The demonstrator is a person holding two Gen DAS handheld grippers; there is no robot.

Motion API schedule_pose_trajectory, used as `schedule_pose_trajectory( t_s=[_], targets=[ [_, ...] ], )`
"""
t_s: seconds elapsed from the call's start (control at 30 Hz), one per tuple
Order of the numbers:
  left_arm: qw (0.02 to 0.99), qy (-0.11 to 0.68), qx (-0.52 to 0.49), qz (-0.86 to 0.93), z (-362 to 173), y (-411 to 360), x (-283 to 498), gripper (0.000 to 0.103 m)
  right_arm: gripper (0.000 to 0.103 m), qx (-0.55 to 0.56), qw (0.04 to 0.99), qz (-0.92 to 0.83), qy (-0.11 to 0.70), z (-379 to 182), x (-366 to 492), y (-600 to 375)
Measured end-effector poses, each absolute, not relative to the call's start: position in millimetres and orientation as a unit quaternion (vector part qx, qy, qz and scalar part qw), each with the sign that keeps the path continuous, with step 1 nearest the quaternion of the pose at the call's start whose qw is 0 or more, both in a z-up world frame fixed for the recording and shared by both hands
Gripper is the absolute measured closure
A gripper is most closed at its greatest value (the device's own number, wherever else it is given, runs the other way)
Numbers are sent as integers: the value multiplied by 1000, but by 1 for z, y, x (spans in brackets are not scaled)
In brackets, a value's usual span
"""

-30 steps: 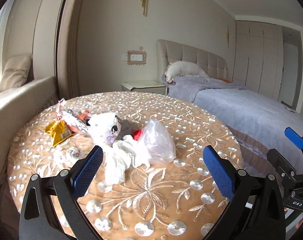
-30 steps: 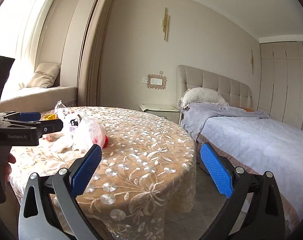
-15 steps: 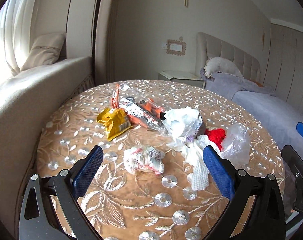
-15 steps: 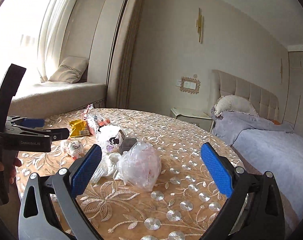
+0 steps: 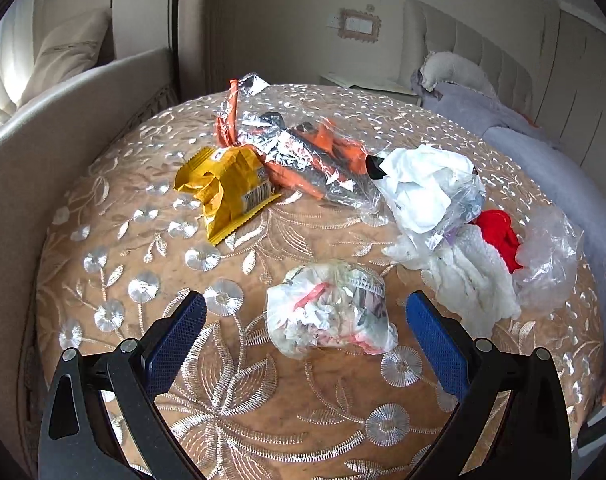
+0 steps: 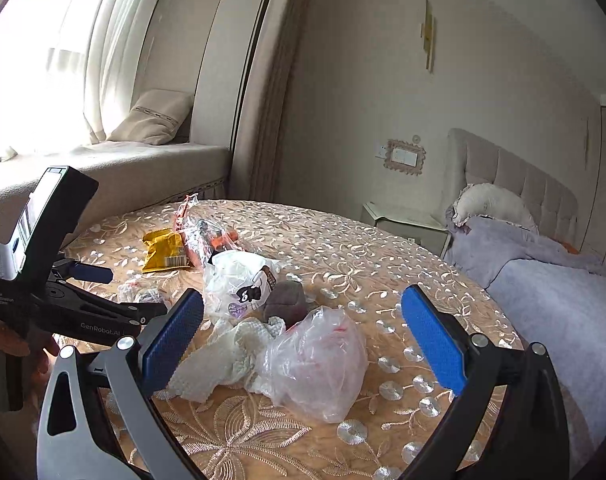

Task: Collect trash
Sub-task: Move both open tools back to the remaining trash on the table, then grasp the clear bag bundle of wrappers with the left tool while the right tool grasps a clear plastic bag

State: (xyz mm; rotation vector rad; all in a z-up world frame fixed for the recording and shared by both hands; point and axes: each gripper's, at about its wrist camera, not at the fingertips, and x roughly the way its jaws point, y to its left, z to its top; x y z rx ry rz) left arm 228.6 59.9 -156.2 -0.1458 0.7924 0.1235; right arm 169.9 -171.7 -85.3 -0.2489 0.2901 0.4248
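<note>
Both hand-held grippers spread wide over the trash.
Left hand-held gripper point(image 5: 305, 330) frames a crumpled clear plastic bag point(image 5: 329, 310); right hand-held gripper point(image 6: 303, 334) brackets another clear bag point(image 6: 315, 366).

A round embroidered tablecloth point(image 5: 231, 400), a bed point(image 6: 551, 300), a window-seat cushion point(image 6: 155, 118).

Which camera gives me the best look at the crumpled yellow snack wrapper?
The left wrist view: the crumpled yellow snack wrapper lies unobstructed on the embroidered tablecloth, barcode visible. The right wrist view shows it smaller, farther back.

wrappers point(image 5: 271, 168) behind bags point(image 5: 331, 312), on table point(image 5: 263, 412)
</note>
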Motion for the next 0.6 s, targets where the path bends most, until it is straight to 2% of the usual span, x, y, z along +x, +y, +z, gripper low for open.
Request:
schedule_pose_trajectory(
  t_s=[0.07, 0.13, 0.23, 0.37, 0.6],
  targets=[
    [916, 390, -78, 46, -158, 61, 231, 15, 4, -124, 959, 207, 149, -87, 173, -173],
    [912, 400, -83, 31, -162, 61, 235, 50, 4, -123, 958, 207, 154, -88, 175, -174],
    [914, 400, -66, 28, -161, 56, 236, 51, 4, -121, 958, 204, 159, -88, 177, -175],
    [933, 352, -67, 36, -140, 54, 220, 51, 4, -128, 958, 190, 174, -89, 182, -176],
    [948, 314, -54, 26, -115, 40, 202, 51, 4, -121, 946, 176, 242, -99, 203, -176]
  ],
)
